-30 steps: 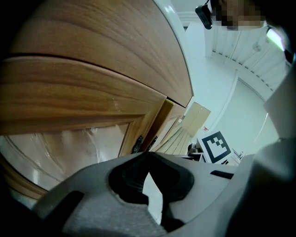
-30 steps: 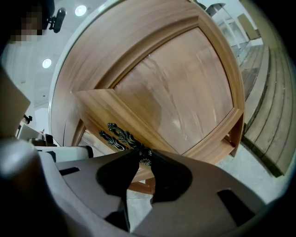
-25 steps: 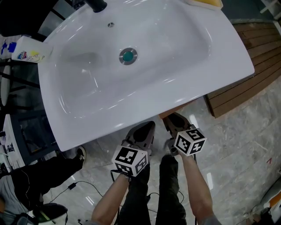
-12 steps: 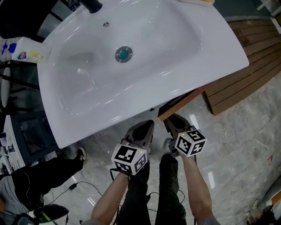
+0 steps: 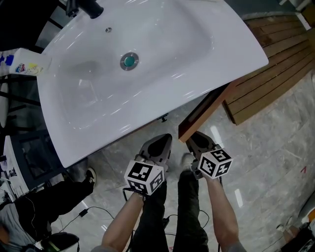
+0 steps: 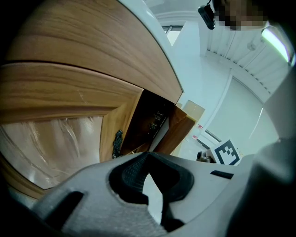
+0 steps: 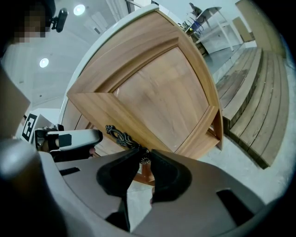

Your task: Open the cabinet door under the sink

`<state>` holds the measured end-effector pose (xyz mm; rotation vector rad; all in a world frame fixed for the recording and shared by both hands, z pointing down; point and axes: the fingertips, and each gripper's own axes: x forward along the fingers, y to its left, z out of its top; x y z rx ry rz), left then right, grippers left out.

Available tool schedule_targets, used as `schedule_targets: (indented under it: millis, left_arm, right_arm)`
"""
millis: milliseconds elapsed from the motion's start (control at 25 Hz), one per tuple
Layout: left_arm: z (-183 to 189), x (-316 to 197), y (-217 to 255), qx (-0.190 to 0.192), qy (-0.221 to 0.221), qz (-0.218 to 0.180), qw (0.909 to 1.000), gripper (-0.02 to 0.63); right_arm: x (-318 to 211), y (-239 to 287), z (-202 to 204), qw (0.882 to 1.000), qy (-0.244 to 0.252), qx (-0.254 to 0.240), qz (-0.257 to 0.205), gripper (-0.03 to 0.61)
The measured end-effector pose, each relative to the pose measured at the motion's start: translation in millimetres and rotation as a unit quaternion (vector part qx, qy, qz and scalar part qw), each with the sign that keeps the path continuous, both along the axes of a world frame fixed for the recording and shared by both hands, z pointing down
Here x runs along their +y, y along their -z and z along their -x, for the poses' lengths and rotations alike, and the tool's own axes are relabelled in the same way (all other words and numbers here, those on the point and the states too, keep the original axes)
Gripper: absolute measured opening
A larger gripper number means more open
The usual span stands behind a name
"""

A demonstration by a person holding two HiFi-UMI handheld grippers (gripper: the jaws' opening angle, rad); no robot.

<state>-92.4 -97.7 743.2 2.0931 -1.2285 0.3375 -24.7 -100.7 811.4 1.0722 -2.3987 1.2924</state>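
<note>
In the head view the wooden cabinet door (image 5: 204, 112) juts out from under the white sink (image 5: 147, 88), swung partly open. My right gripper (image 5: 195, 140) is at the door's free edge. In the right gripper view its jaws (image 7: 144, 158) are shut on the lower end of the ornate dark metal handle (image 7: 120, 135) on the panelled door (image 7: 162, 97). My left gripper (image 5: 157, 146) hangs beside it, shut with nothing in it (image 6: 147, 156). The left gripper view shows the other door (image 6: 55, 134) closed with its own handle (image 6: 117, 143), and the dark cabinet inside (image 6: 150, 121) exposed.
A wooden slatted platform (image 5: 275, 64) lies on the floor right of the cabinet. The person's legs and shoes (image 5: 167, 206) stand on grey marble floor (image 5: 266, 162). A black faucet (image 5: 88, 7) is at the sink's far edge. A cable (image 5: 93, 211) and dark shelving (image 5: 24, 147) sit at left.
The right-hand door has swung farther out from under the sink, with my right gripper still on its handle. The left gripper has stayed about where it was.
</note>
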Motion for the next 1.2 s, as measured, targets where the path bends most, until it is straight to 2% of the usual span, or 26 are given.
schedule_targets:
  millis: [400, 1200]
  left_arm:
    - [-5, 4, -2, 0.004, -0.017, 0.003, 0.9998, 0.008]
    - [-69, 10, 1, 0.018, -0.094, 0.003, 0.9954, 0.008]
  right_arm:
    - [12, 0, -17, 1.0, -0.006, 0.005, 0.008, 0.077]
    - [44, 3, -93, 0.995, -0.085, 0.059, 0.009, 0.052]
